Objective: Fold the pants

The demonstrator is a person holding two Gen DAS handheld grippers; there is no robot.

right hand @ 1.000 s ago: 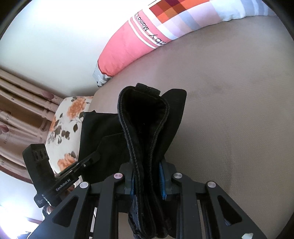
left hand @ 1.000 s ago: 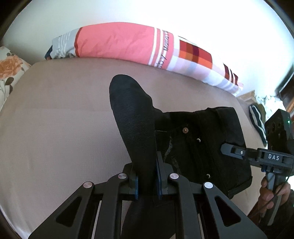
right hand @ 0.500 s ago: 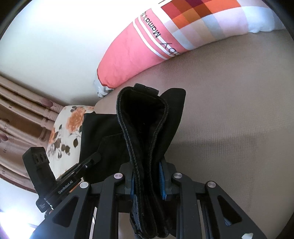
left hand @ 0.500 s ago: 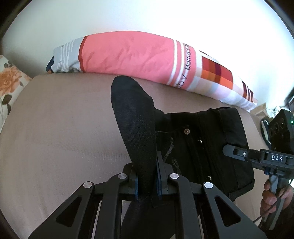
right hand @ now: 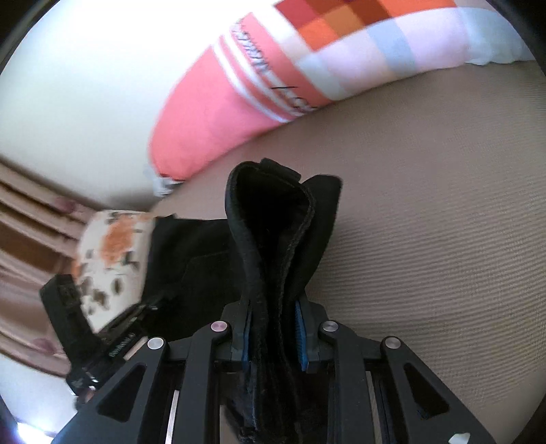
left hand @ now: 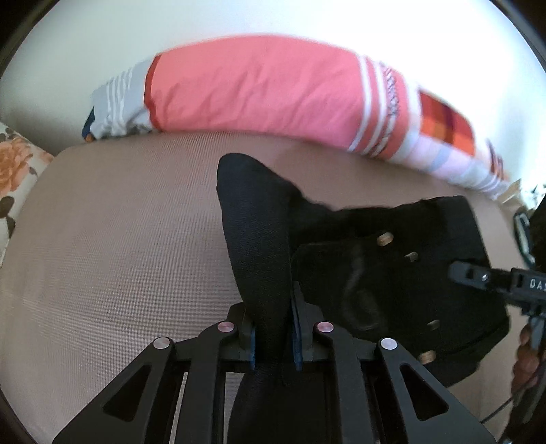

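Pants (left hand: 392, 273): black throughout, brass-coloured rivets and button. Bed cover (left hand: 119, 239): plain beige-tan with a fine woven grid texture. Bolster pillow (left hand: 256, 88): coral-pink middle, white stripes, a grey-and-white striped end, and red-orange checks beside pale lilac and blue bands. Small pillow (right hand: 112, 252): white with orange flowers and dark leaves. Left tool (left hand: 274, 338): black frame, blue pads. Curtain (right hand: 27, 239): brown stripes

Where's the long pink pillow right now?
The long pink pillow lies along the bed's far edge against the white wall, beyond the black pants in both wrist views.
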